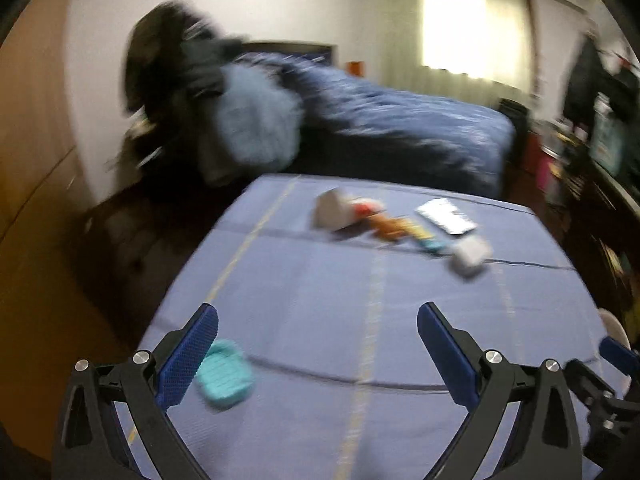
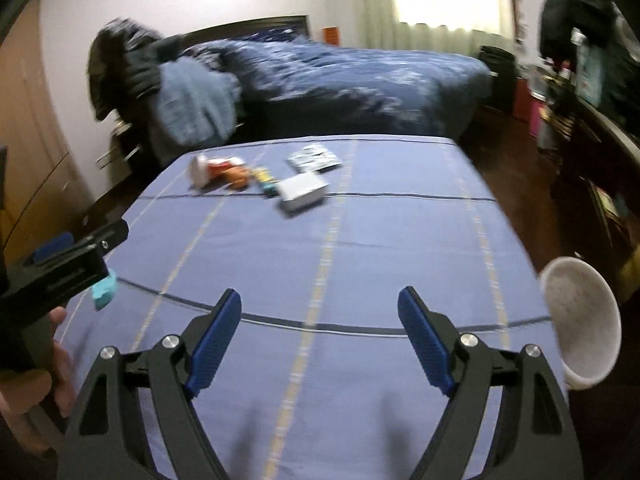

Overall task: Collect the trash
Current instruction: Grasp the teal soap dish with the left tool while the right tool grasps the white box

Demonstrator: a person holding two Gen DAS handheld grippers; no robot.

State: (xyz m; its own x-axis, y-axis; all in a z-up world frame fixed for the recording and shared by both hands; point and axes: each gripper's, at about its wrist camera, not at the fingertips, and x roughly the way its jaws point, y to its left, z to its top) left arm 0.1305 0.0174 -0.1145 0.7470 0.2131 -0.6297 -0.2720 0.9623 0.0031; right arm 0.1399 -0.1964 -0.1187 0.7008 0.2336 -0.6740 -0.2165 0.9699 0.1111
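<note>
Both views are motion-blurred. Trash lies in a row at the far end of the blue-clothed table: a white tipped cup, orange wrappers, a small teal pack, a white box and a silvery packet. The same row shows in the right wrist view: cup, box, packet. A teal piece lies by my left gripper, which is open and empty. My right gripper is open and empty above the cloth.
A white bin stands at the table's right edge. A bed with a blue duvet lies beyond the table, and a chair piled with clothes is at its far left. Cluttered shelves run along the right.
</note>
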